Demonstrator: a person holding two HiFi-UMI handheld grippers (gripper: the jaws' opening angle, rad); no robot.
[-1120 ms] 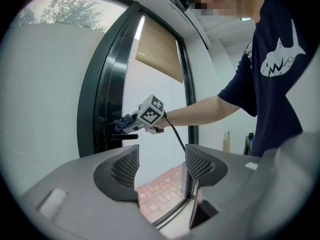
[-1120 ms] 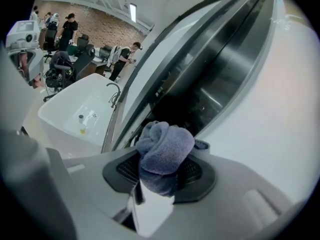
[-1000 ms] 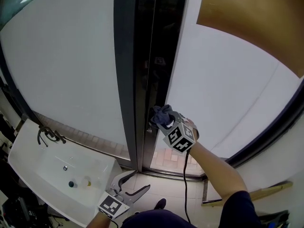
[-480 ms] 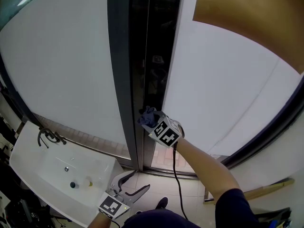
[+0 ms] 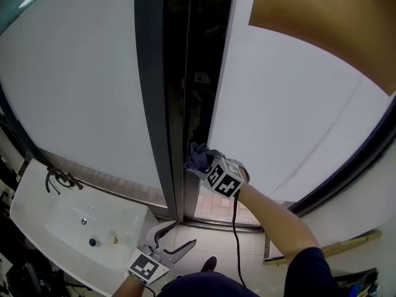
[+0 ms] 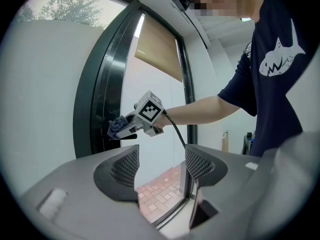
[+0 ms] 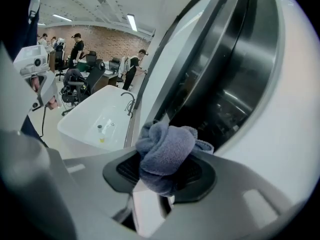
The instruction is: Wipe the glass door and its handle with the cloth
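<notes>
Well, at the far left we have a white sink point(image 5: 55, 228) with its tap point(image 5: 60, 179), standing well apart from the door. Our left claw point(image 5: 177, 239) hangs low over the floor, close to our body. Its jaws are spread wide with nothing between them, and there is free room all round it. Next comes the dark frame point(image 5: 151, 104), a tall upright post. Just right of it a narrow black strip runs up the edge of the glass door point(image 5: 278, 122). The cloth point(image 5: 198, 156), a bunched grey-blue wad, sits against the lower part of that strip, near the door's bottom edge. Our right claw point(image 5: 199, 161) pinches it tightly, both jaws closed on the wad, which bulges out ahead of them. We cannot tell whether the strip is the handle. To the right the pale pane stretches away wide, with a brown blind point(image 5: 322, 23) at its upper corner.
</notes>
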